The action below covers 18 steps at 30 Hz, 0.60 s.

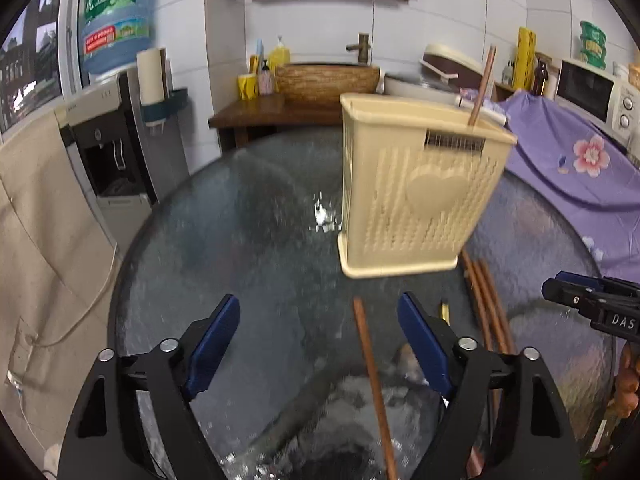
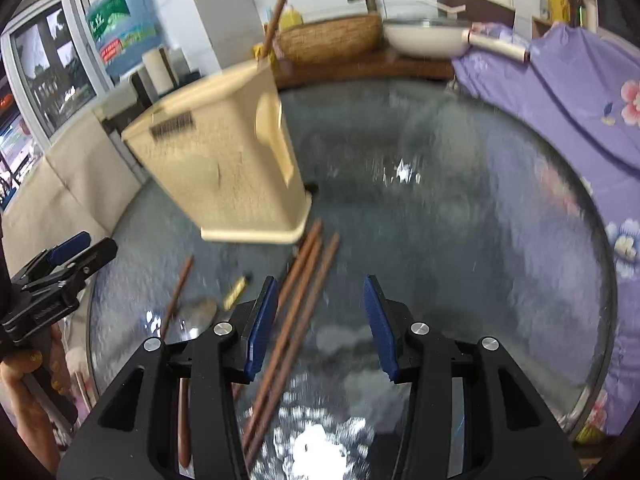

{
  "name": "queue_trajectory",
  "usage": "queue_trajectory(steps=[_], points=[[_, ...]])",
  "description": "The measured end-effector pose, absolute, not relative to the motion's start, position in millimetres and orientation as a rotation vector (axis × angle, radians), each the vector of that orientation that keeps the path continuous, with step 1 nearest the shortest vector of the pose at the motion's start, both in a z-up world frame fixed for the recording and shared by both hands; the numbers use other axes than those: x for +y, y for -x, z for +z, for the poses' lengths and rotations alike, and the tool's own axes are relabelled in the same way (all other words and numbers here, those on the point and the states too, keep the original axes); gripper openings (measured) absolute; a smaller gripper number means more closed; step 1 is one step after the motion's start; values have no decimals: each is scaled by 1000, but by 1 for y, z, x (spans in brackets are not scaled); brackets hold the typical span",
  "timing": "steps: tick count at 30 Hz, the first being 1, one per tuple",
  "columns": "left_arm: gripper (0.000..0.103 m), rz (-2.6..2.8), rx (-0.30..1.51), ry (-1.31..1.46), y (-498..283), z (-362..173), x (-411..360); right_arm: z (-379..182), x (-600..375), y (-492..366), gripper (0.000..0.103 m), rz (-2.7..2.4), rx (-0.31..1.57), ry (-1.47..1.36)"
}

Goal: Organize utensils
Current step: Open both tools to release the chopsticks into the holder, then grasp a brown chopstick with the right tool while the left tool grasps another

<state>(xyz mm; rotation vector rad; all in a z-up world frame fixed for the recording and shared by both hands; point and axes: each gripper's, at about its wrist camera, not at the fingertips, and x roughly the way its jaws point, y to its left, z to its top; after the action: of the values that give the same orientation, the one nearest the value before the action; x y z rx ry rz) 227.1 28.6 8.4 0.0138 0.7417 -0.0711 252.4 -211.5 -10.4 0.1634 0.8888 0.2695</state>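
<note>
The left tool (image 1: 319, 342) hangs over the round glass desk (image 1: 248, 208) with its blue pads spread wide and nothing between them. Ahead of it and slightly to its right stands the cream utensil basket (image 1: 416, 188), with one chopstick (image 1: 482, 88) leaning out of its top. A loose chopstick (image 1: 374, 384) lies on the glass between the left tool's pads, touching neither. The right tool (image 2: 320, 324) is likewise spread and empty; a bundle of three chopsticks (image 2: 296, 320) lies just inside its left pad, running forward to the basket's foot.
</note>
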Motion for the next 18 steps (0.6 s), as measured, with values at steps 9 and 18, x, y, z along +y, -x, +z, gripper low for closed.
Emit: queue_trajectory(steps=[9, 18], points=[[42, -126, 878, 21, -231, -28, 27, -40, -191, -259, 27, 283, 998, -181], [37, -124, 905, 26, -241, -35, 23, -52, -185, -283, 22, 216, 1044, -178]])
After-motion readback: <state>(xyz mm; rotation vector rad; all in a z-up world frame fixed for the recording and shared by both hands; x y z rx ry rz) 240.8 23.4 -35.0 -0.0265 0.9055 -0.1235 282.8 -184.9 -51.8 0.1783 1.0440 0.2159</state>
